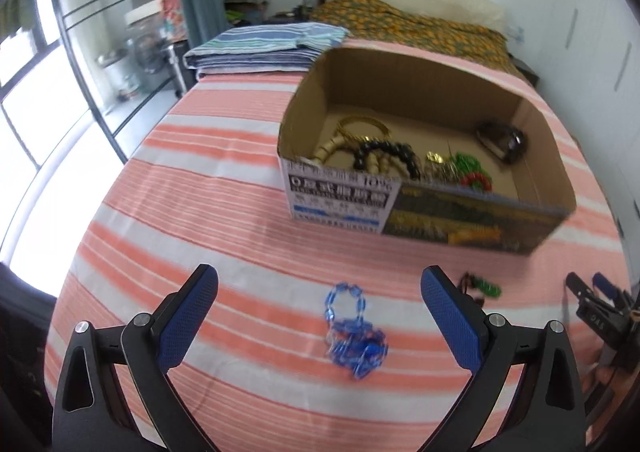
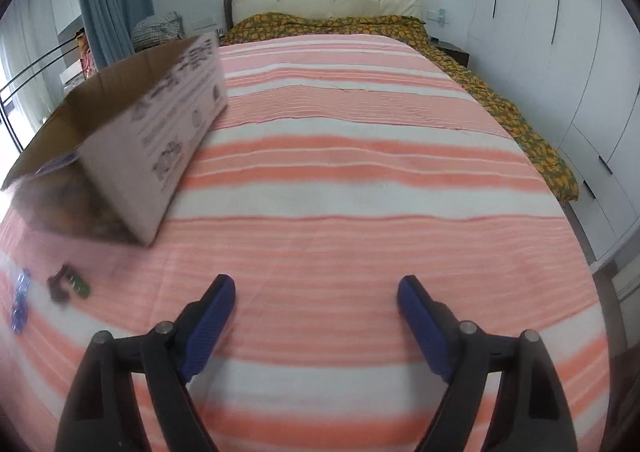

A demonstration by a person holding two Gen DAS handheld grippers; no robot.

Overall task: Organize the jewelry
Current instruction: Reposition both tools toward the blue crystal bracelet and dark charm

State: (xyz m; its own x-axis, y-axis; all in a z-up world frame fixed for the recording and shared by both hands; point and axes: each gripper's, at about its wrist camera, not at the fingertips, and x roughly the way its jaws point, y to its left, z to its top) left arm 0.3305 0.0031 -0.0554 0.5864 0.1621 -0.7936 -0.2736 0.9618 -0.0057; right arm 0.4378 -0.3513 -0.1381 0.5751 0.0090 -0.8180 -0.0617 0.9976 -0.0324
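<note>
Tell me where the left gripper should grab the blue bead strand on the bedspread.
Grip the tangled clump at the near end of the blue bead strand, coming straight down from above. It lies flat between the open left gripper fingers; the far loop is thin and likely to slip.

Left wrist view: looks forward and down over the left tongs (image 1: pixel 319 284) from close above the bed (image 1: pixel 200 180), facing the open cardboard box (image 1: pixel 424 208) and the far headboard. Right wrist view: sits lower and further right, behind the right tongs (image 2: pixel 316 294), facing up the bed. Both views share the box, the blue bead strand (image 1: pixel 354 328) and the striped cover.
</note>
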